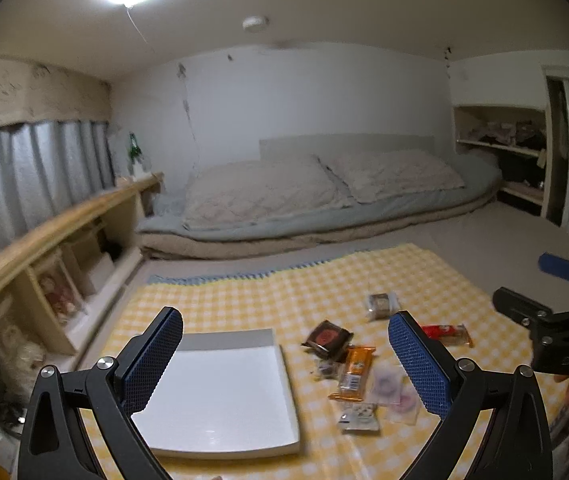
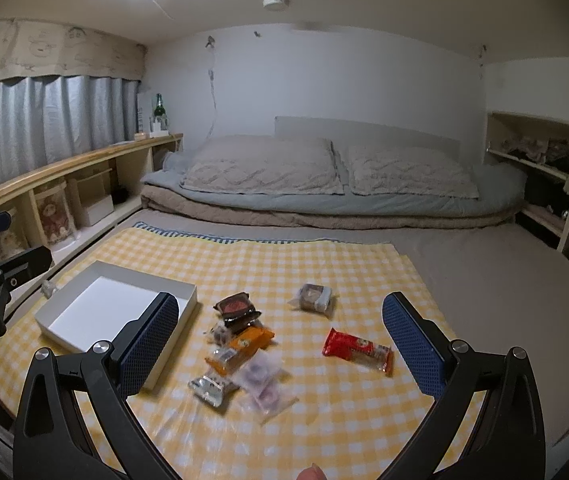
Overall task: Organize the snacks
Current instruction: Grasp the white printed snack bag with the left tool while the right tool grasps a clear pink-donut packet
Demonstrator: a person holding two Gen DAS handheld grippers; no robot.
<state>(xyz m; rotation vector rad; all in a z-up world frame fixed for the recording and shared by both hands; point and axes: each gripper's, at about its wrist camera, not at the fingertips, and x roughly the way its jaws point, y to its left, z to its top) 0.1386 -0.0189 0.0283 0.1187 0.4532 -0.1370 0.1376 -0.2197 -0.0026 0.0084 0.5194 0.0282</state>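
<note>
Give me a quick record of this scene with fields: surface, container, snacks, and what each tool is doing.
surface: yellow checked cloth on the floor
container: white tray, nothing in it
snacks: red wrapper lies apart; orange wrapper, dark wrapper and clear packets clustered beside the tray; brown packet farther back
left tool: open, holds nothing
right tool: open, holds nothing
</note>
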